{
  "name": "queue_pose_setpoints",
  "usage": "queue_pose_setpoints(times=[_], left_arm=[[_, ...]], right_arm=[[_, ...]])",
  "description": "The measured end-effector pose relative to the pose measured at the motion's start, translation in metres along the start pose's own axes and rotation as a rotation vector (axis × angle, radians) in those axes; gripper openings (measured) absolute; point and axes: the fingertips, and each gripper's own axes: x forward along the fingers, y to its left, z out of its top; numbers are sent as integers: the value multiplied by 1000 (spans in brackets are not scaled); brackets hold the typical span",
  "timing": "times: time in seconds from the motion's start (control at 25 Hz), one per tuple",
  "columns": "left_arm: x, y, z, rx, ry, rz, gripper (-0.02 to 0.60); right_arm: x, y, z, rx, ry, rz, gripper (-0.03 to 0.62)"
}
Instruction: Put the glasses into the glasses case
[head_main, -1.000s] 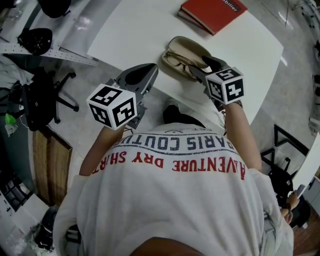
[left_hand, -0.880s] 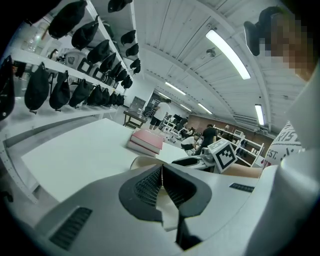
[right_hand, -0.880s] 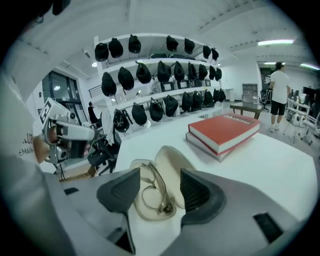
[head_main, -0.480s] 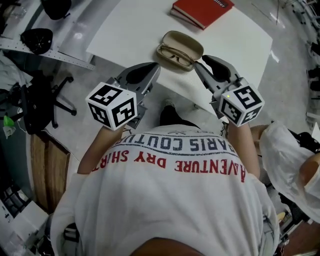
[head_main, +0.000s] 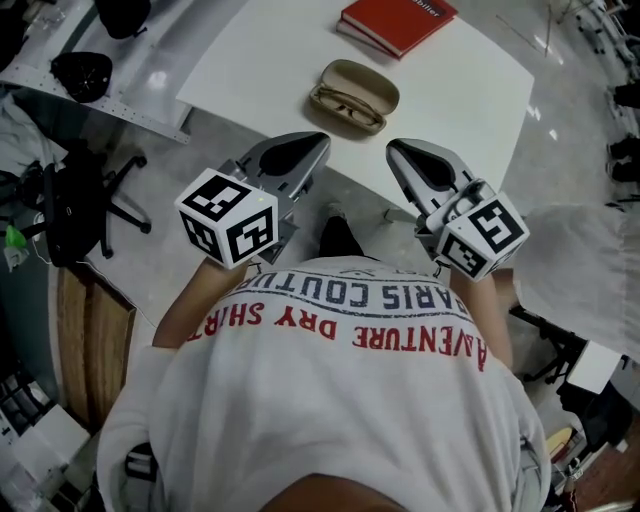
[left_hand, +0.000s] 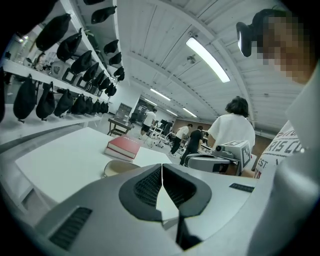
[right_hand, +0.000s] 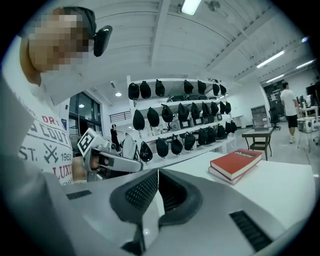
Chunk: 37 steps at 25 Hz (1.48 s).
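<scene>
An open tan glasses case (head_main: 368, 80) lies on the white table (head_main: 460, 90), with the glasses (head_main: 345, 103) resting inside it. Both grippers hover off the table's near edge, close to my chest, and neither touches the case. My left gripper (head_main: 318, 141) is shut and empty; its fingertips (left_hand: 162, 168) meet, and the case's rim (left_hand: 116, 167) shows just beyond them. My right gripper (head_main: 393, 148) is shut too, with nothing between the pads (right_hand: 158, 173). Each gripper shows in the other's view: the right gripper (left_hand: 220, 159) and the left gripper (right_hand: 107, 157).
A red book (head_main: 396, 20) lies at the table's far edge, also visible as the red book (right_hand: 236, 163). Shelves with black caps (right_hand: 175, 117) run along the left side. An office chair (head_main: 85, 200) stands on the floor at the left. Other people stand farther back in the room (left_hand: 232, 130).
The right gripper has drawn back from the case toward my body and risen, and its jaws have come together empty. The left gripper has lifted slightly. The glasses stay in the case.
</scene>
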Motion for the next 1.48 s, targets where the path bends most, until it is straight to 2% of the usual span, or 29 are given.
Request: queue_pose_setpoints(times=[0.32, 0.68, 0.92, 1.48], left_arm=[[-3, -22, -1, 35, -3, -24, 29], [-5, -22, -1, 41, -9, -10, 29], [-7, -23, -2, 106, 12, 23, 29], [8, -17, 4, 85, 22, 6, 29]], right_arm=[[-7, 27, 9, -51, -35, 54, 23], [-9, 25, 11, -73, -39, 40, 23], [-12, 26, 10, -76, -34, 27, 23], [-10, 7, 12, -73, -16, 10, 23]])
